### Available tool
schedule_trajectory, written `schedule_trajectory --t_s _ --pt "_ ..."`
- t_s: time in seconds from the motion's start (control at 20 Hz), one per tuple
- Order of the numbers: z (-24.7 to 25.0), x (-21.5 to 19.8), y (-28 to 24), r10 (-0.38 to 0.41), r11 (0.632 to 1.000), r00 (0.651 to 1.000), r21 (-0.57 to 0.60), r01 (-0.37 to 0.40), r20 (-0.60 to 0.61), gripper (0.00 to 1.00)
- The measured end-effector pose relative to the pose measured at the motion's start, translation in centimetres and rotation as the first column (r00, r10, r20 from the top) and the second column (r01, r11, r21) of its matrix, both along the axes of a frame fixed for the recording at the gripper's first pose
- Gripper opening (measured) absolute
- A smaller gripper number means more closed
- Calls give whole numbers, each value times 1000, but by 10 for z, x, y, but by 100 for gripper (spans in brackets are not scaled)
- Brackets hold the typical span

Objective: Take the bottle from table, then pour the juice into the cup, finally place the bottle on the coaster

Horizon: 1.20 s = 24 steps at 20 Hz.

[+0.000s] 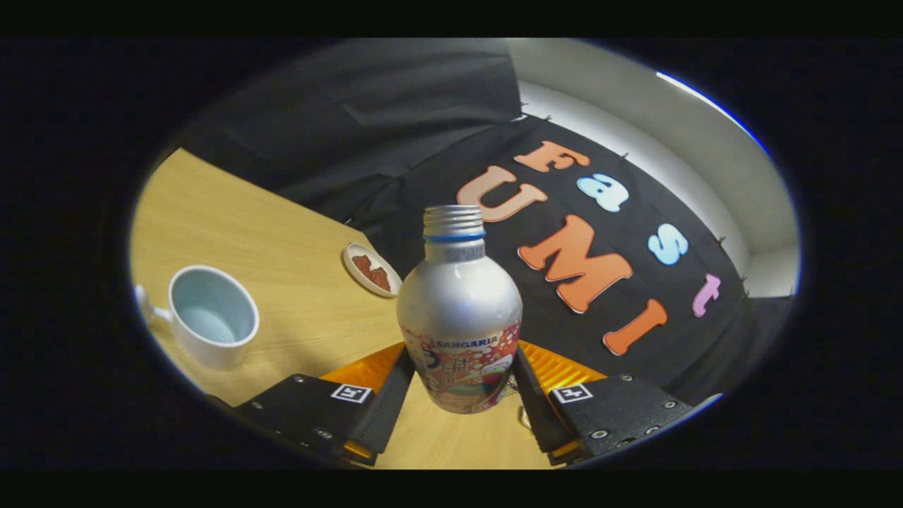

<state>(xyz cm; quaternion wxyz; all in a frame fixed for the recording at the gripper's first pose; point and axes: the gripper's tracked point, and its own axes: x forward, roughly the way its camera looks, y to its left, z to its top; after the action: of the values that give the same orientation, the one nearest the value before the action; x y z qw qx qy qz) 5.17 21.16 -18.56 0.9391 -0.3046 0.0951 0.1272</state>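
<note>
A silver bottle (459, 310) with a colourful label band and an uncapped threaded neck stands between my fingers. My gripper (462, 370) is shut on the bottle's lower body, both fingers pressing its sides. Against the wooden table (282, 240) the bottle leans toward the cup's side. A white cup (211, 321) with a pale blue inside stands well left of the fingers, its handle pointing away from the bottle. Beyond the left finger, near the table's far edge, lies the coaster (372, 269), a small white round piece with a brown pattern.
The table's far edge runs just behind the coaster, against the black cloth wall (395, 141). Bare wood lies between the cup and the coaster. A pale wall (691, 134) rises above the cloth on the right.
</note>
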Motion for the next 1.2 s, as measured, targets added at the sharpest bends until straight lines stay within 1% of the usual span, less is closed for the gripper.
schedule_trajectory --t_s 0.1,0.15,0.2,0.3,0.45,0.5,0.55,0.75,1.05,1.2 --pt "-5 6 -3 -30 989 997 142 39 -65 78" --pt "-10 9 -5 -35 975 994 215 56 -103 78" --pt "-16 12 -4 -27 956 989 287 68 -142 78" --pt "-26 14 -6 -22 913 977 394 105 -210 78" --pt "-49 22 -3 -4 844 950 509 172 -313 78" --pt "-54 23 -1 9 829 941 528 182 -338 78" --pt "-59 24 -1 12 824 936 534 189 -350 78" --pt "-84 20 3 16 824 919 526 211 -394 78" --pt "-109 18 10 29 807 894 539 243 -447 78" --pt "-119 18 11 38 791 880 552 263 -473 78"
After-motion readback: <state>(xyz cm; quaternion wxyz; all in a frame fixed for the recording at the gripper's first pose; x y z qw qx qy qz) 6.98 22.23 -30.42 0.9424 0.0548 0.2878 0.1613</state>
